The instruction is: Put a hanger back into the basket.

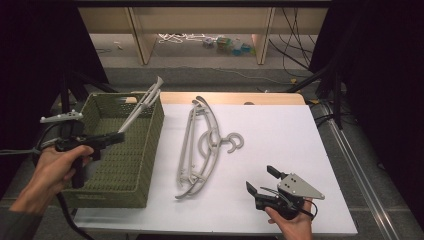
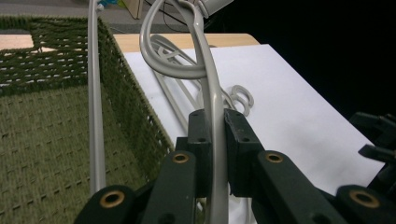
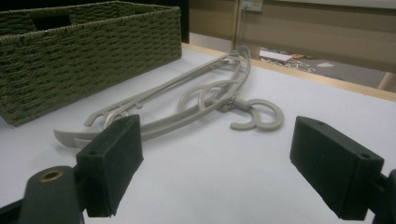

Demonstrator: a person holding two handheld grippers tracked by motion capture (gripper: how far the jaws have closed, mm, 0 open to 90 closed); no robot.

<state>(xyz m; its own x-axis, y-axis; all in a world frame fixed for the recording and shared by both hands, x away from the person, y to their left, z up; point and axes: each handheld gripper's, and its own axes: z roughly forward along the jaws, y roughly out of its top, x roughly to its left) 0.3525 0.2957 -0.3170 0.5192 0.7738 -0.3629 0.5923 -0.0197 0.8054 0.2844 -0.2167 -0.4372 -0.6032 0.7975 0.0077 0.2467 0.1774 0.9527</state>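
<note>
We see a woven green basket (image 1: pixel 145 150), rough and matt. The grey hangers (image 1: pixel 200 145) on the table look like smooth plastic with a slight sheen. The table's white top (image 1: pixel 280 150) is smooth and matt, its far edge (image 1: pixel 260 98) pale wood.

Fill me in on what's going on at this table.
A person is moving grey plastic hangers into a green woven basket. The left gripper is shut on one hanger, holding it over the basket. The right gripper rests open on the white table, empty. More hangers lie stacked beside the basket.
</note>
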